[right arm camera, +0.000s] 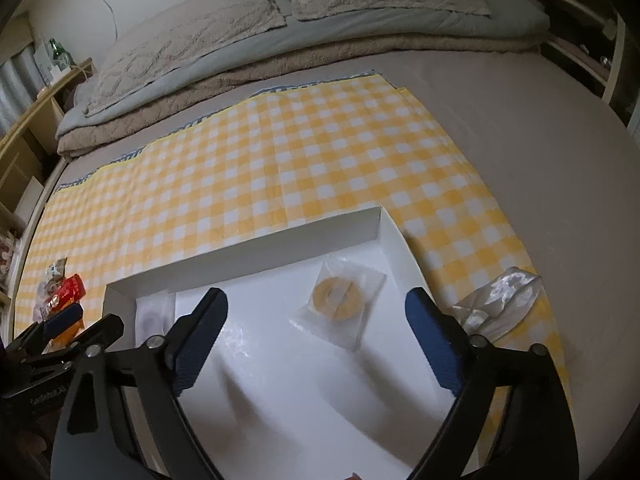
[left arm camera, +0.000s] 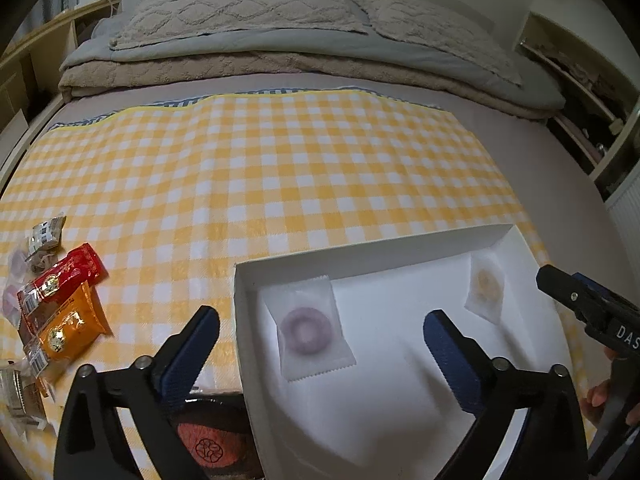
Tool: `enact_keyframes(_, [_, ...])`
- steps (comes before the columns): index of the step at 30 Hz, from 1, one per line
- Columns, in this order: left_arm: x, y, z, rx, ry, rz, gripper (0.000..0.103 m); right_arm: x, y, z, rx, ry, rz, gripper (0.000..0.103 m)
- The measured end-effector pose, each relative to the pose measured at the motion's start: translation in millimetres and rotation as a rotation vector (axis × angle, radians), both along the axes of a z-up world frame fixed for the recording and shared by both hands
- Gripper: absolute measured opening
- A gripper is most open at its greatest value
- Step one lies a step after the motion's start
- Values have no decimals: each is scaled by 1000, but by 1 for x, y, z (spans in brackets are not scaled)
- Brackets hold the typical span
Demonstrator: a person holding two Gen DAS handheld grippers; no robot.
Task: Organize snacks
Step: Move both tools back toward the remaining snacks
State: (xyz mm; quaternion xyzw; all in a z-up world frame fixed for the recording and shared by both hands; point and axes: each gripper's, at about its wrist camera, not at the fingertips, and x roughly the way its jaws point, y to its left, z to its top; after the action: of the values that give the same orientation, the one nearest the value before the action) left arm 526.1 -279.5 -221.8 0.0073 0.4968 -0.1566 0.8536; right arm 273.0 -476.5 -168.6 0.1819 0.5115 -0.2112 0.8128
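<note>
A white shallow box (left arm camera: pixel 360 250) (right arm camera: pixel 248 254) lies on a yellow checked cloth. In it lie a wrapped purple ring snack (left arm camera: pixel 306 326) at the left and a wrapped yellow ring snack (right arm camera: pixel 338 294) (left arm camera: pixel 486 280) at the right. My left gripper (left arm camera: pixel 320 328) is open and empty, straddling the box's left wall above the purple snack. My right gripper (right arm camera: pixel 316 308) is open and empty, low over the box near the yellow snack. A pile of snacks lies left of the box: a red packet (left arm camera: pixel 66 276), an orange packet (left arm camera: pixel 66 330) and several small wrapped pieces (left arm camera: pixel 44 236).
A crumpled clear wrapper (right arm camera: pixel 500 300) lies on the cloth right of the box. A dark packet with a red round mark (left arm camera: pixel 208 444) lies under my left gripper. Folded blankets and pillows (left arm camera: pixel 280 40) lie at the far end of the bed. Shelves stand at both sides.
</note>
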Motion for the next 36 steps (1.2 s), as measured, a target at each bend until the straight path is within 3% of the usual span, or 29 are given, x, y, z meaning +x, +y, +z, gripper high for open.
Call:
enact_keyframes(9, [-26,10,22,15,-14,-7,103,-17,5,7,-28,38,15,103])
enact_keyframes(19, [-56,24,50,24,-45,-4,103,-34,12,24,-58,18,26,103])
enact_keyframes(36, [-111,76,119,9,-139,21,103,-59,49,84,-140,-97,85,103])
